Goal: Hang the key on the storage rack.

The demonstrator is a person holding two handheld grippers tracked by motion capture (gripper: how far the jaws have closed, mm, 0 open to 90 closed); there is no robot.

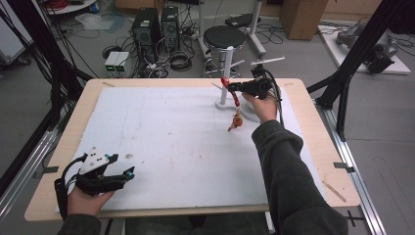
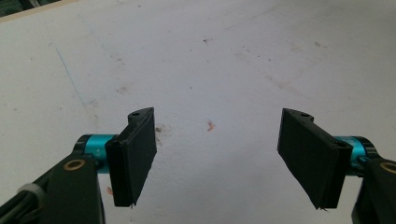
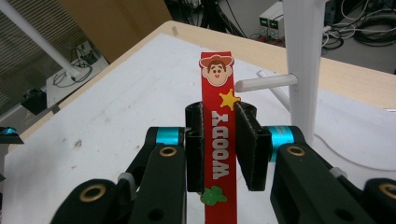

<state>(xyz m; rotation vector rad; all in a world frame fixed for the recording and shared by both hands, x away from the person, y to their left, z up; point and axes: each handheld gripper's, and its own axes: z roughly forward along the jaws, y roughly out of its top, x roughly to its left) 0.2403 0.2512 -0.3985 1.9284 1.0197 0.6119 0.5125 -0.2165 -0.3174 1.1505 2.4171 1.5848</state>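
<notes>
R gripper [image 1: 234, 87] is up at the far R of the white mat [image 1: 161, 147], jaws pinched tight on a red "WOODY" strap [image 3: 218, 154]. In the right gripper view the strap runs straight up btwn the two pads, w/ a cartoon cowboy face at its top end, a yellow star below that and a green shape near the bottom. In the high view the strap hangs down from the jaws w/ a small brown/orange charm [image 1: 236, 120] at its low end, near the mat; can't tell if it touches.

White peg stand [image 1: 227, 68] sits just beside the gripper: upright post on a round base, thin pegs sticking out sideways. One peg [image 3: 266, 83] lies just R of the strap's top, not touching.

L gripper [image 1: 117, 171] is at the near L corner of the mat, well apart from the rest, jaws wide open, nothing btwn them, just stained mat below.

No containers on the table [image 1: 63, 142].
</notes>
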